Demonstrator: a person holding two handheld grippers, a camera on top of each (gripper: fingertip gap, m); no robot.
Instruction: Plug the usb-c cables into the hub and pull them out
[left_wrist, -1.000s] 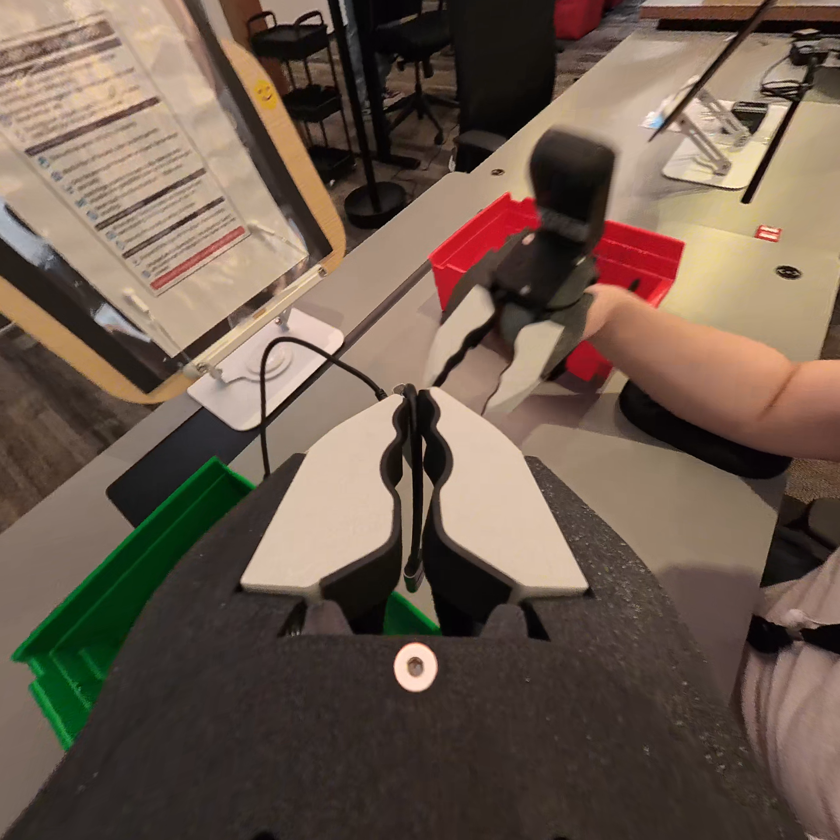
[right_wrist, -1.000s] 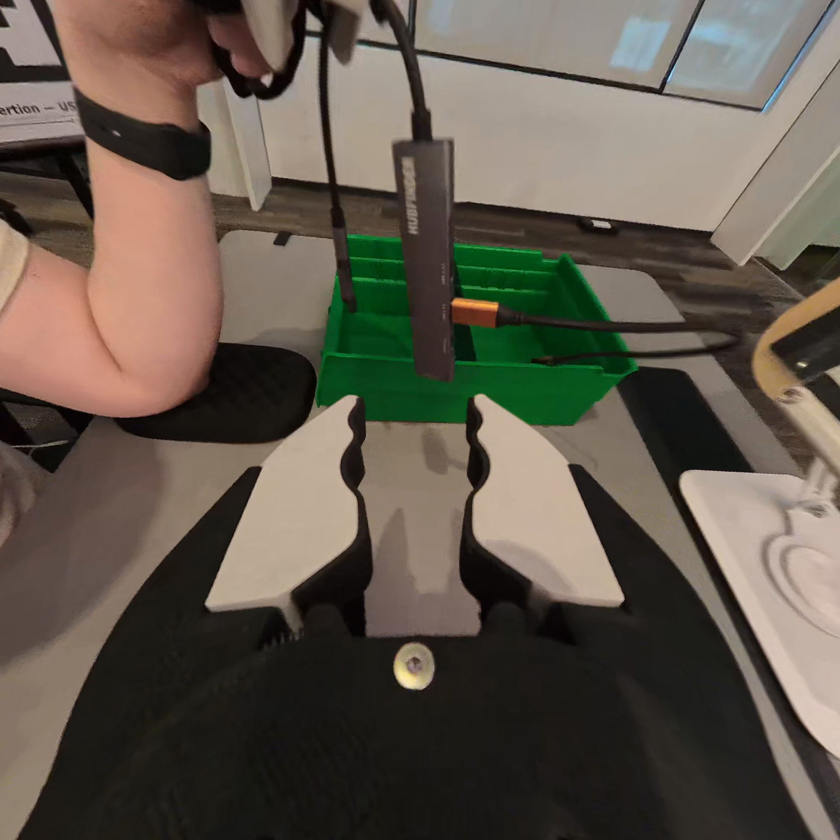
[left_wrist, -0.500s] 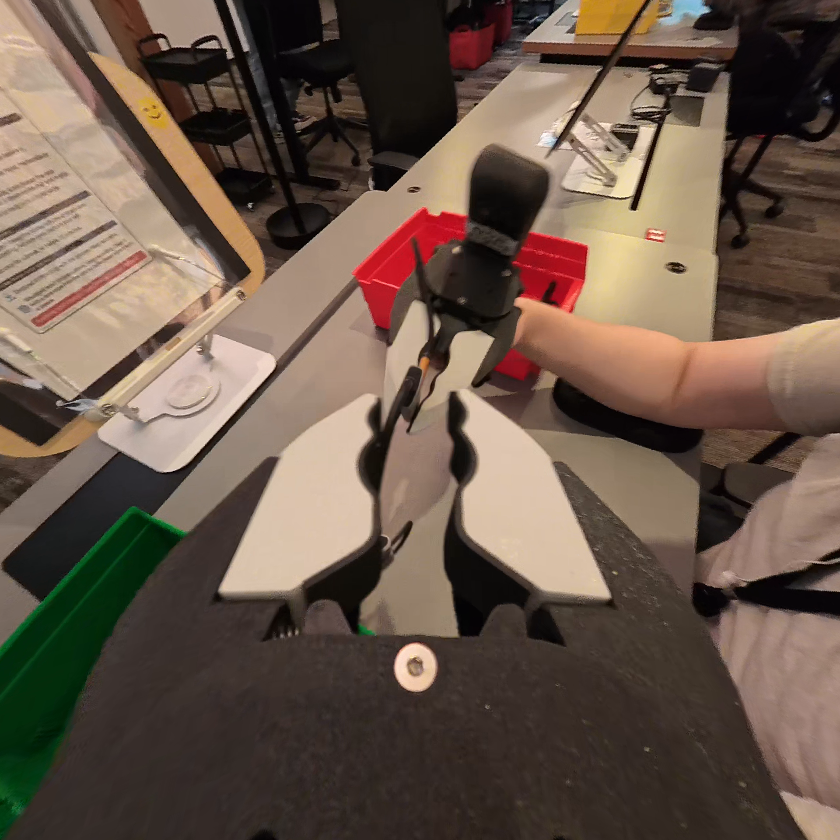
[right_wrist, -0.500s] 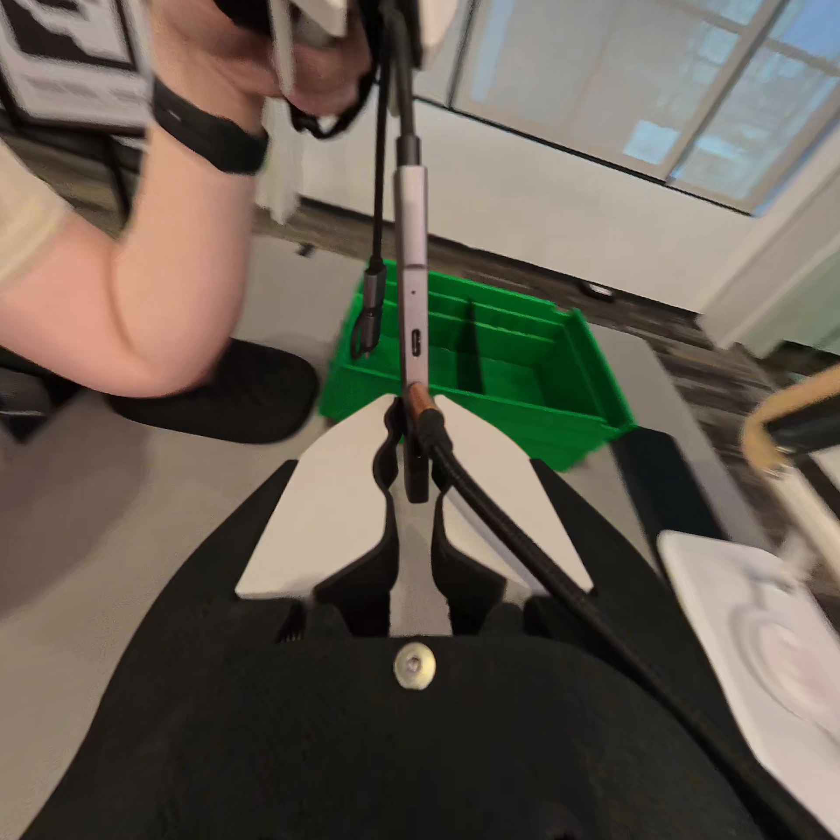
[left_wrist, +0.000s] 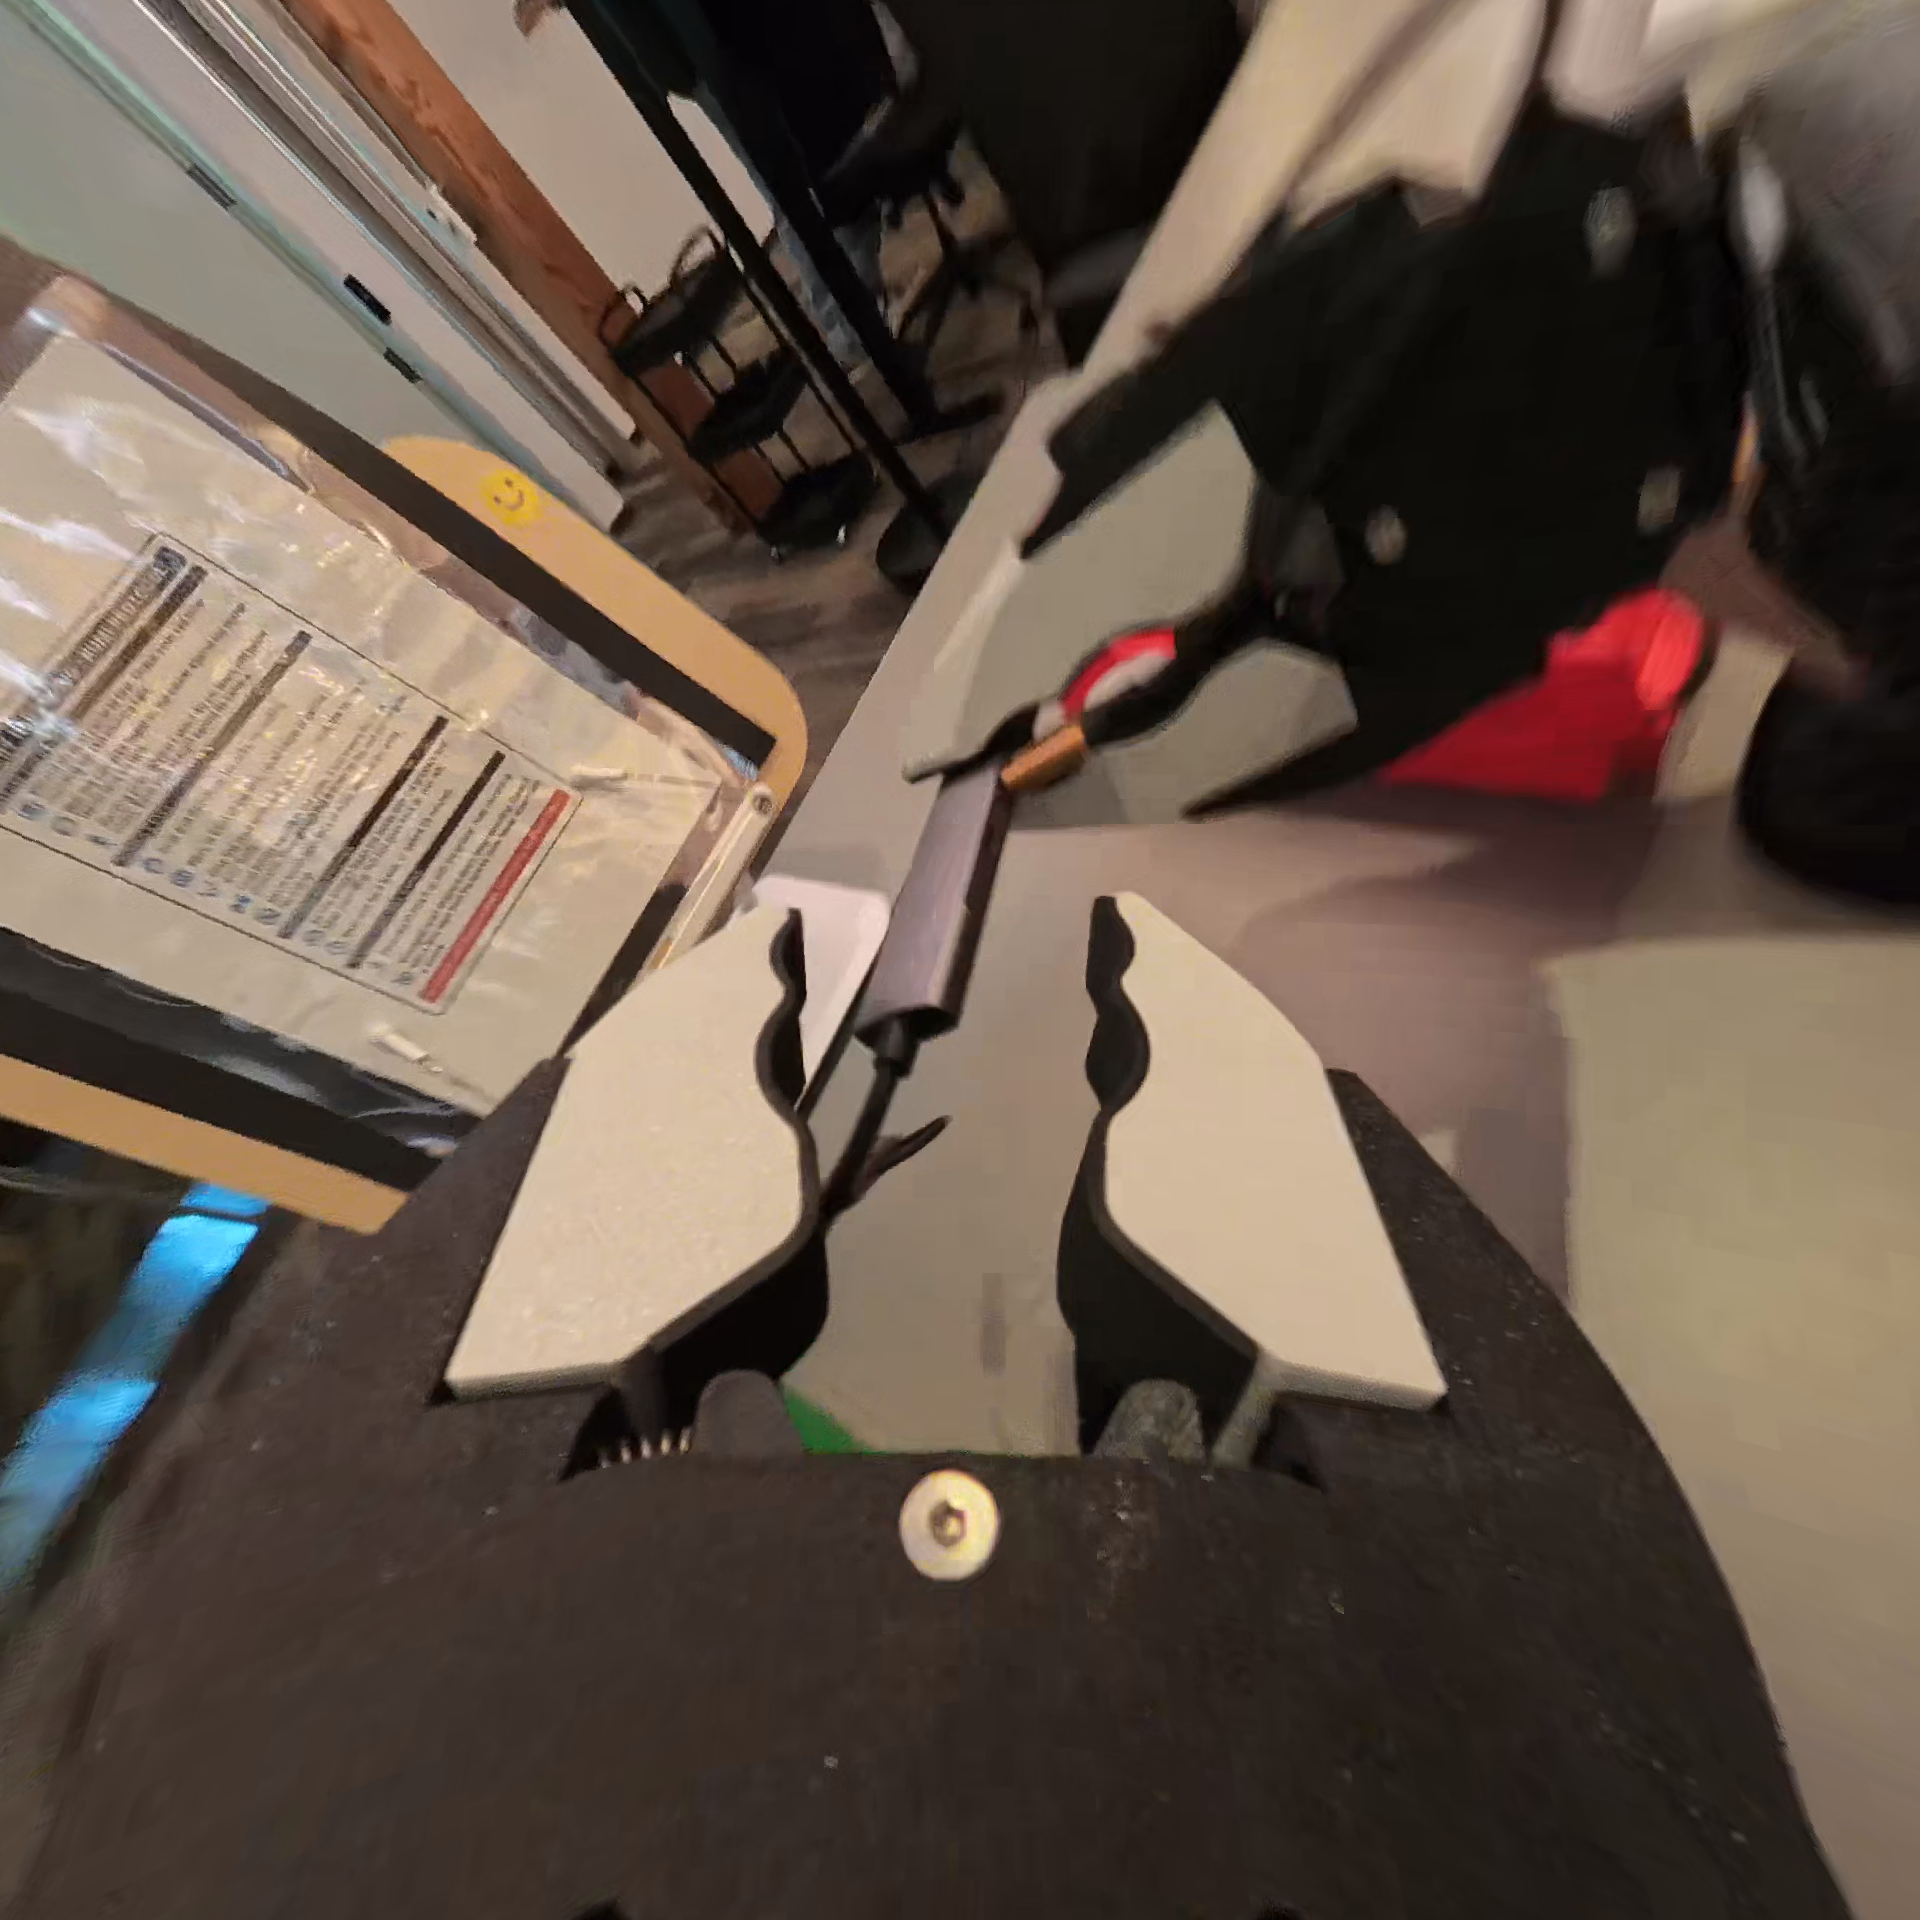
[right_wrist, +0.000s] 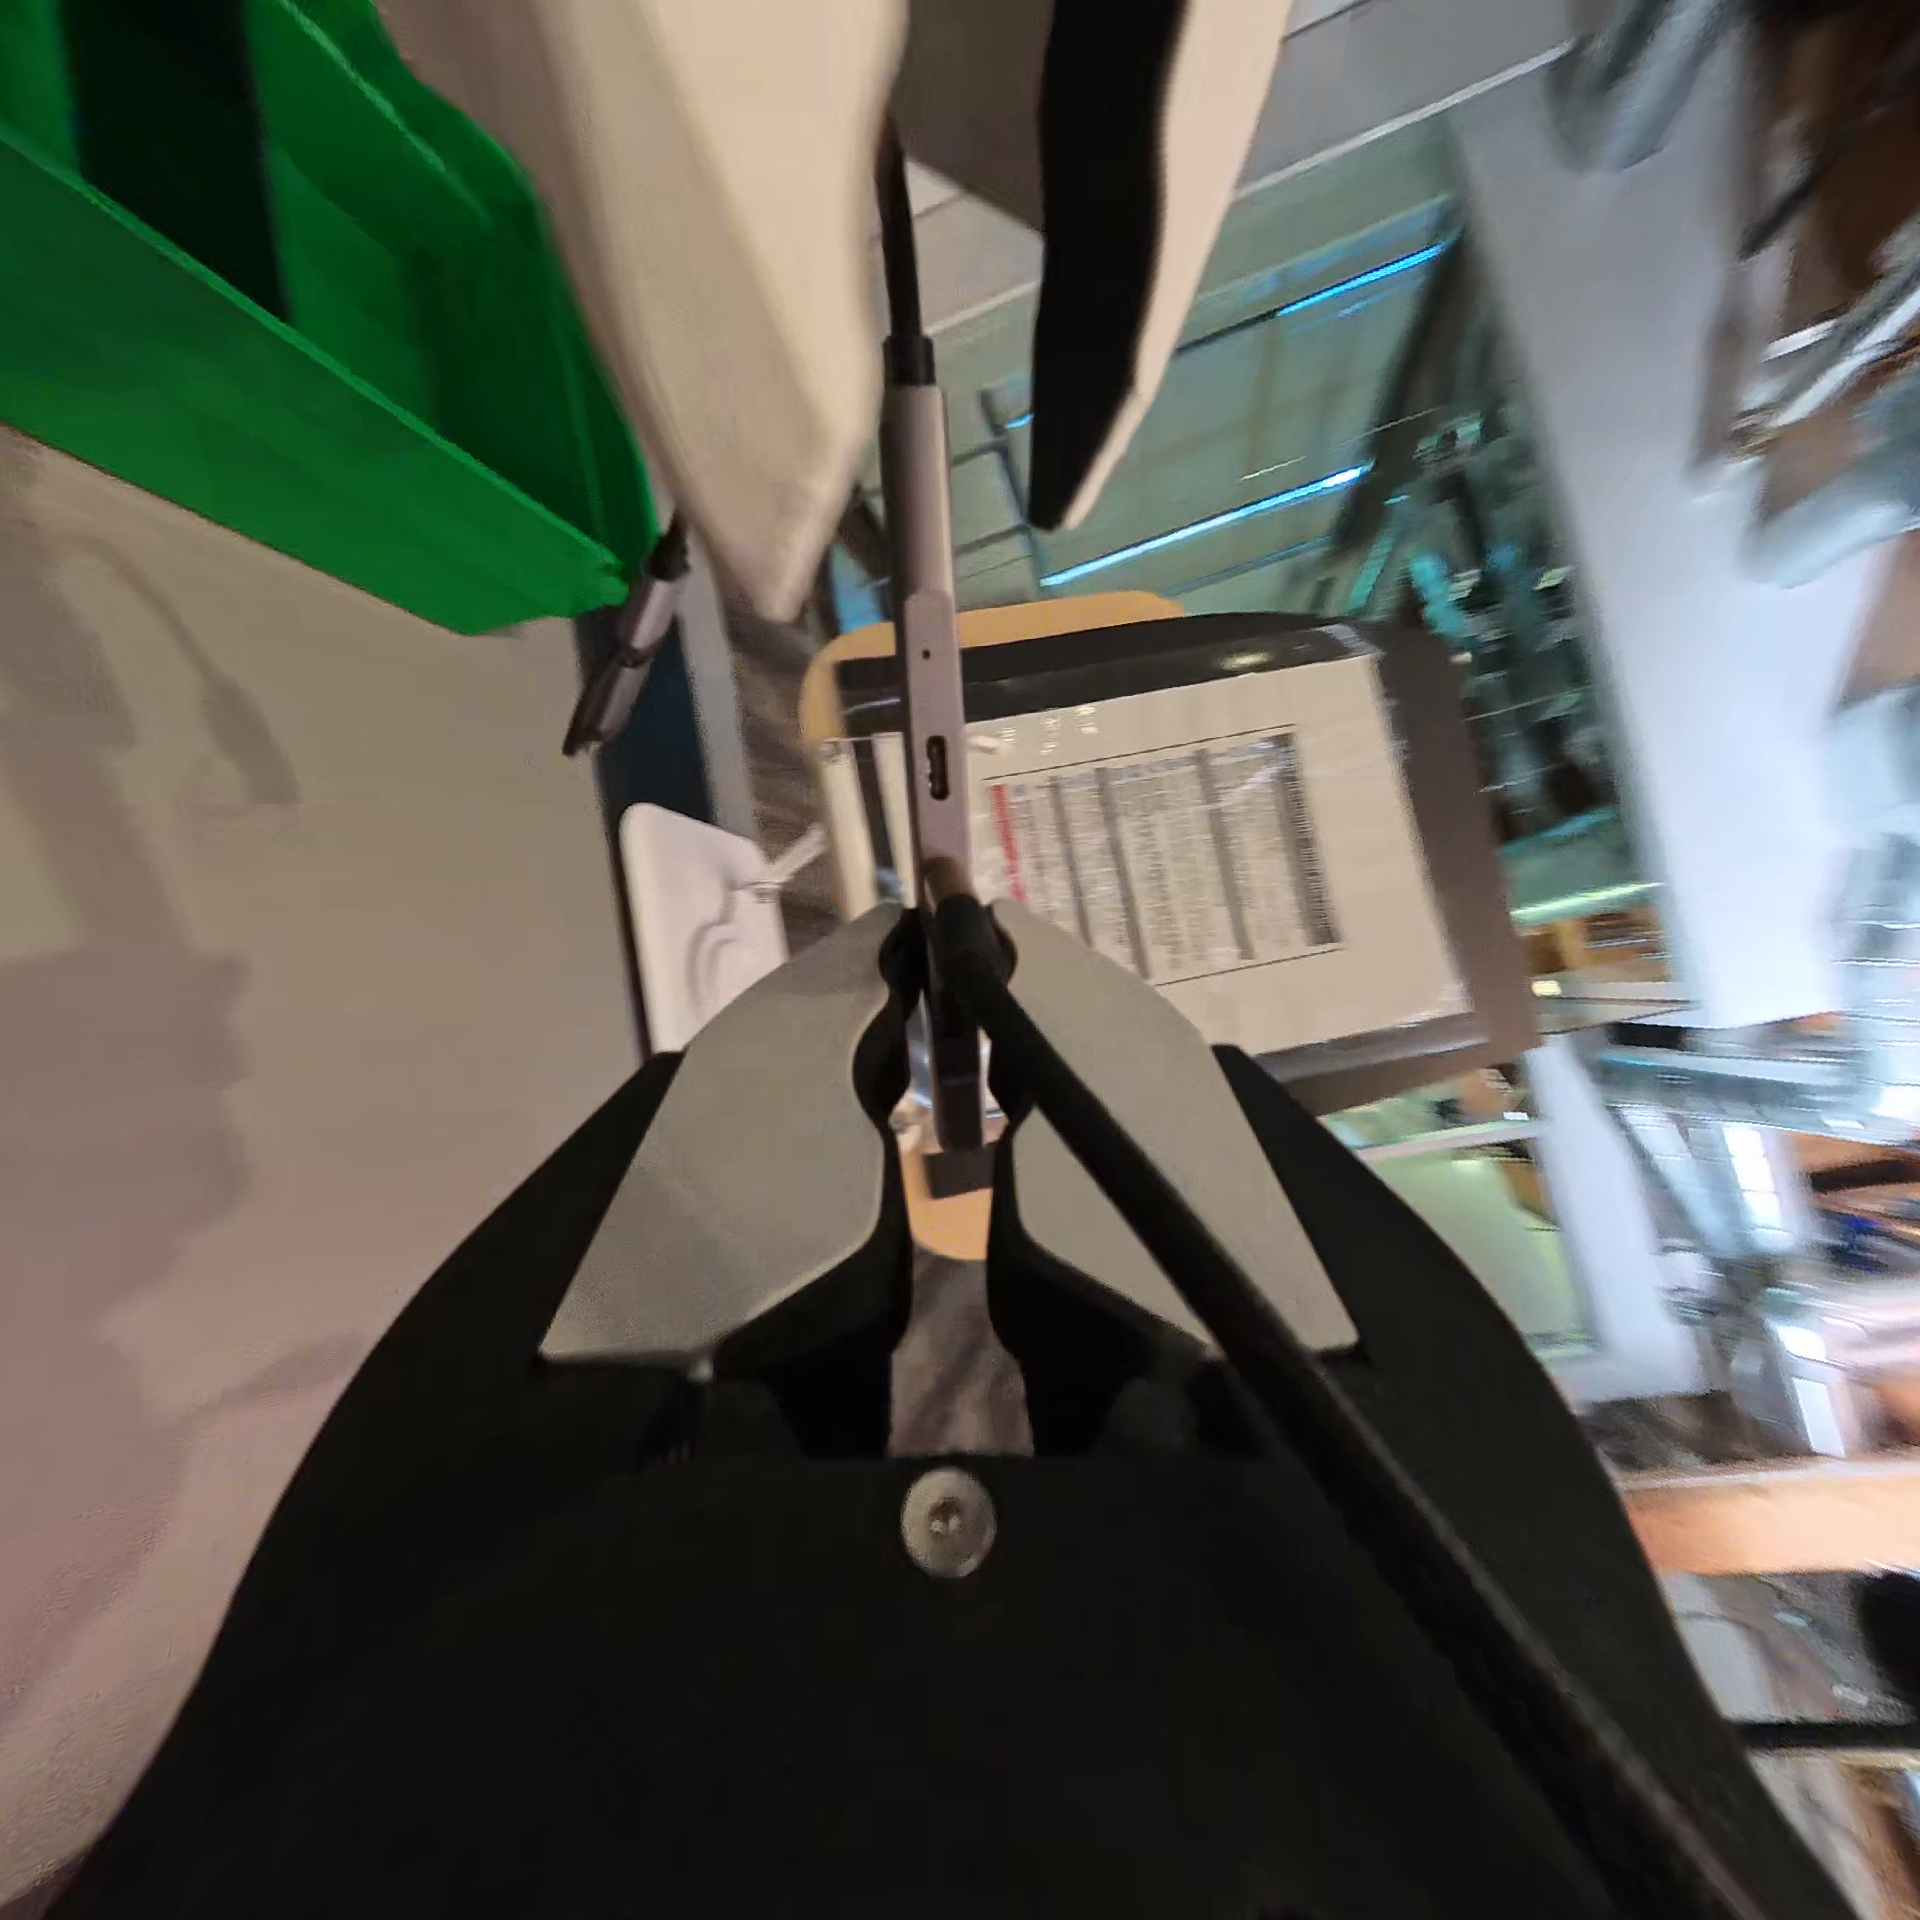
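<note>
Hub held in the air between the two grippers

The hub (right_wrist: 932, 717), a slim grey bar, lies lengthwise along the line joining them. The right gripper (right_wrist: 943, 920) pinches its near end, beside the orange-collared cable (left_wrist: 1047, 756) plugged there. The left gripper (left_wrist: 945, 914) stands wide open and grips nothing; the hub's own lead (left_wrist: 868, 1117) runs back between its fingers. Motion blur smears the red bin (left_wrist: 1558, 707) and green bin (right_wrist: 260, 343).

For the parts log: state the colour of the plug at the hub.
Copper-orange plug, clearest in the left wrist view.
</note>
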